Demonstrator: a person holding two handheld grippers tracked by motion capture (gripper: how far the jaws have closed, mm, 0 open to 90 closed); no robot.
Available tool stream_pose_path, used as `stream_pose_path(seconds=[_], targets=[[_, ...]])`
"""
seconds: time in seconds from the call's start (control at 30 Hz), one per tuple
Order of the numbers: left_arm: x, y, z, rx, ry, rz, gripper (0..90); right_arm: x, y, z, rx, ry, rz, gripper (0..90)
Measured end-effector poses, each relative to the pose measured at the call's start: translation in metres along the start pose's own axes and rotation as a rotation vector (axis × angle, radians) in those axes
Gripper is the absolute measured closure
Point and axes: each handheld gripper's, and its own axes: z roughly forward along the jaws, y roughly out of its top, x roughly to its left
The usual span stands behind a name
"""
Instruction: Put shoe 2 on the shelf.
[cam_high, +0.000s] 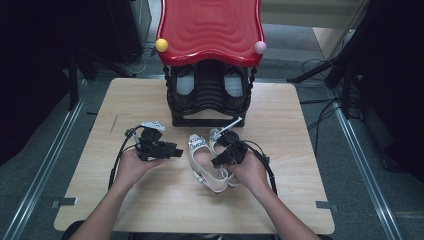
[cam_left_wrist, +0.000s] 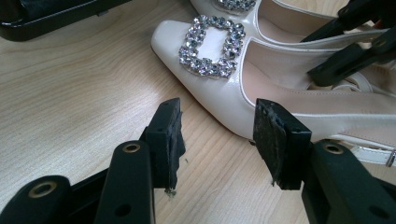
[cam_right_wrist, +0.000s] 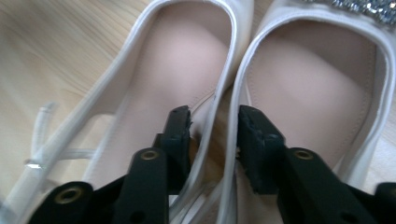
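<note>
A light wooden table (cam_high: 150, 105) carries a black shoe rack (cam_high: 209, 95) at its far edge, topped by a glossy red wavy shelf (cam_high: 210, 30) with a yellow ball (cam_high: 161, 45) and a pink ball (cam_high: 260, 47) at its front corners; dark shoes sit inside the rack. In front of the rack, a pair of cream slingback shoes (cam_high: 207, 162) with rhinestone buckles (cam_left_wrist: 210, 44) lies side by side, toes toward the rack. The right gripper (cam_right_wrist: 212, 135) reaches down into the pair, its jaws set narrowly apart, one inside each shoe, straddling the two touching inner side walls; whether they press on them I cannot tell. The left gripper (cam_left_wrist: 217, 140) rests just beside the nearer shoe's outer side, jaws wide apart and empty, one pad close against the shoe's edge.
</note>
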Motion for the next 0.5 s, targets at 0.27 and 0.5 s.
stream_pose_path(seconds=[0.27,0.5], targets=[[0.001,0.000,-0.001,-0.002,0.010,-0.009,50.9,0.001,0.007,0.003,0.047,-0.009,-0.016,72.2],[0.002,-0.002,-0.004,-0.011,0.025,-0.006,49.6,-0.004,0.012,0.002,0.083,0.014,0.006,83.9]])
